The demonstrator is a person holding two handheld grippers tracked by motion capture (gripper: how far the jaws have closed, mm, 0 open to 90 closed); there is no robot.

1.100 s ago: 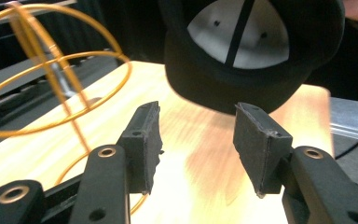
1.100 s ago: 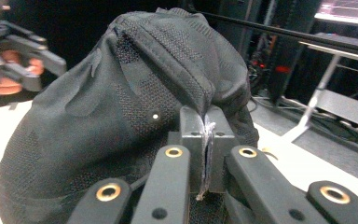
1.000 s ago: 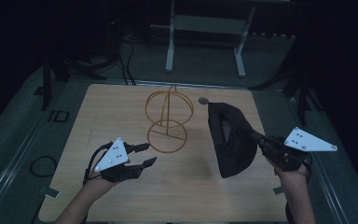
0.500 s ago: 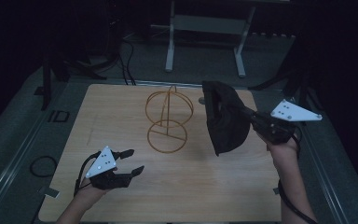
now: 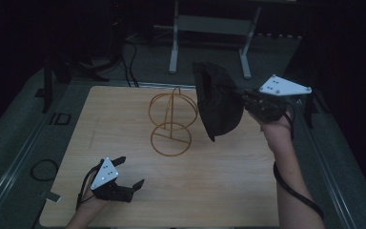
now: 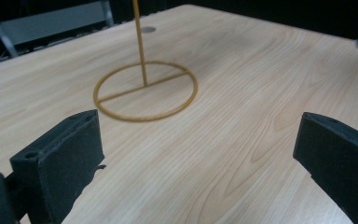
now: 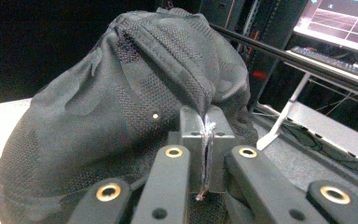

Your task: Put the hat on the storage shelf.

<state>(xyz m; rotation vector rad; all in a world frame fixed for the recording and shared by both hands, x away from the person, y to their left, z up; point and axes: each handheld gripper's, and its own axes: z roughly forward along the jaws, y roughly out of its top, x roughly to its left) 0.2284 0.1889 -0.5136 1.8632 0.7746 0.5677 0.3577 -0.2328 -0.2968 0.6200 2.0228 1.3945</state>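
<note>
The right gripper [image 5: 242,99] is pinching a black cap [image 5: 218,101] and holding it in the air just beside the wire stand [image 5: 171,119]. The left gripper [image 5: 130,172] is hovering low over the table [image 5: 219,181], its 2 jaws having just been opening wide with nothing between them.

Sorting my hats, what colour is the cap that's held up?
Black, with a knitted mesh texture; the right gripper view shows it best.

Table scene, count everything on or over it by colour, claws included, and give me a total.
Black: 3, the left claw, the right claw, and the black knitted fabric cap it holds.
Gold: 1, the gold wire stand with ring base.
Light wood: 1, the wooden table top.
Total: 5
</note>
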